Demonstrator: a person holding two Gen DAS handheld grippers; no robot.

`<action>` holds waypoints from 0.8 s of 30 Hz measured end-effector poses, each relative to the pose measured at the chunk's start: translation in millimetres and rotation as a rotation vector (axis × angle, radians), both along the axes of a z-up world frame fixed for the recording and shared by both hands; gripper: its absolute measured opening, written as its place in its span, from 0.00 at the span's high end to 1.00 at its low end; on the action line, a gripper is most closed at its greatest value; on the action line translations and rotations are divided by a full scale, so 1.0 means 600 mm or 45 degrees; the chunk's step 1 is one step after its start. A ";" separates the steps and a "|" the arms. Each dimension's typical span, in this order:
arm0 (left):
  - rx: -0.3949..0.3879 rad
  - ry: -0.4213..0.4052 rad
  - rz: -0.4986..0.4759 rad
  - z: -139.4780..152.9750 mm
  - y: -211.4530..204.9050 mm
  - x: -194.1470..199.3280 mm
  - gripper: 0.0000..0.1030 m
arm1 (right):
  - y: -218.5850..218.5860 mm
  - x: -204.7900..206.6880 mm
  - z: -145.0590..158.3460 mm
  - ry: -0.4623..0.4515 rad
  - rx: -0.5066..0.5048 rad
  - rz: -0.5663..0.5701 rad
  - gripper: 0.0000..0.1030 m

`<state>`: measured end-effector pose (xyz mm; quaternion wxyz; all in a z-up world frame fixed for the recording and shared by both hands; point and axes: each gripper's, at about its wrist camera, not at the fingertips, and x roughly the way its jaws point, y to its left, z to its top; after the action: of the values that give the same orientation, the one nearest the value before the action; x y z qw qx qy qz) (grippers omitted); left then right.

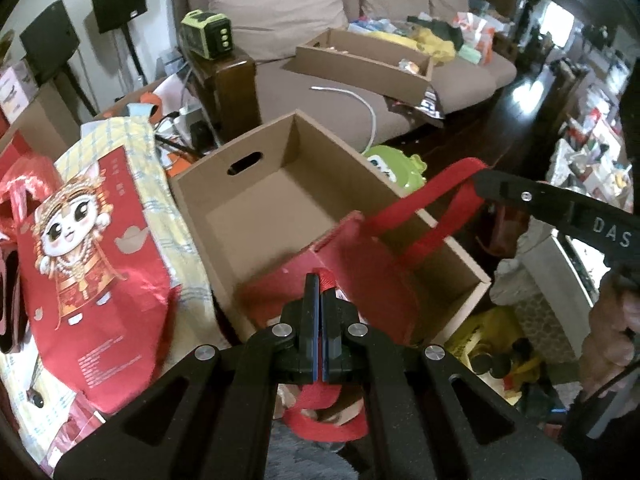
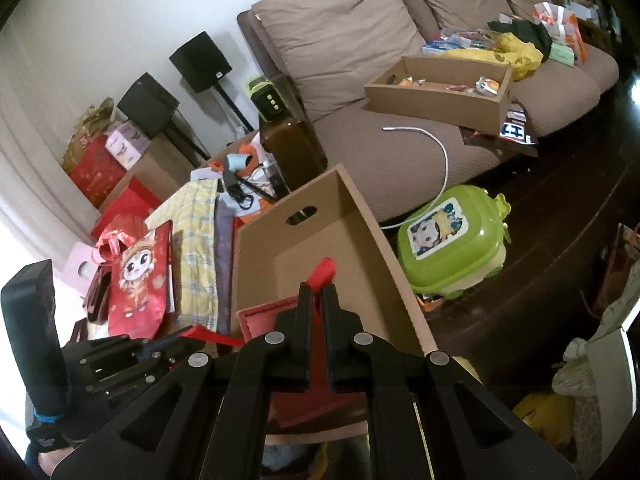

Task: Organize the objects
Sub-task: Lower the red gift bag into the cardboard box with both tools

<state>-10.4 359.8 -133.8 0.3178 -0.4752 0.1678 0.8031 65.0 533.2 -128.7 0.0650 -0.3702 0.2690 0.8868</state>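
Both grippers were clamped on the handles of one red bag (image 1: 360, 264). Left gripper (image 1: 319, 284) had its jaws pressed together on a red webbing handle (image 1: 320, 412), which looped out below the fingers. Right gripper (image 2: 316, 292) was pinched nearly closed on the other red strap (image 2: 322, 270), whose end stuck up just past the fingertips; in the left wrist view the same strap (image 1: 432, 196) ran taut from the bag up to the right gripper (image 1: 478, 178).

Bag: red, boxy, stiff-sided, mouth held open between the two straps, hanging over the near end of an open cardboard box (image 1: 280, 160). Whether its base touched the box floor could not be told.

Cardboard box: plain brown, oval hand-hole in the far wall, visible part of the interior bare. To its left lay a flat red gift bag (image 1: 100, 240) printed with a cartoon figure, on yellow checked cloth (image 2: 198, 240). To its right, on the dark floor, stood a green plastic case (image 2: 452, 240) with a sticker on the lid.

Behind, on the brown sofa (image 2: 340, 40), a shallower cardboard tray (image 2: 440, 88) held small mixed items, too small to identify.
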 end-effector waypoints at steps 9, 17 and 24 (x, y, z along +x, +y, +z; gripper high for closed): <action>0.016 -0.013 -0.055 -0.003 0.047 0.011 0.99 | 0.009 0.004 -0.001 -0.007 0.014 -0.022 0.94; 0.006 -0.015 -0.052 -0.012 0.049 0.012 0.99 | 0.018 0.009 -0.001 -0.004 0.008 -0.039 0.94; 0.008 -0.040 -0.028 -0.016 0.041 0.004 0.99 | 0.020 0.005 -0.013 -0.037 -0.006 -0.024 0.94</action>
<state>-8.0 384.4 -143.7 0.3305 -0.4849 0.1655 0.7926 67.8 545.0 -136.7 0.0763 -0.3805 0.2738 0.8800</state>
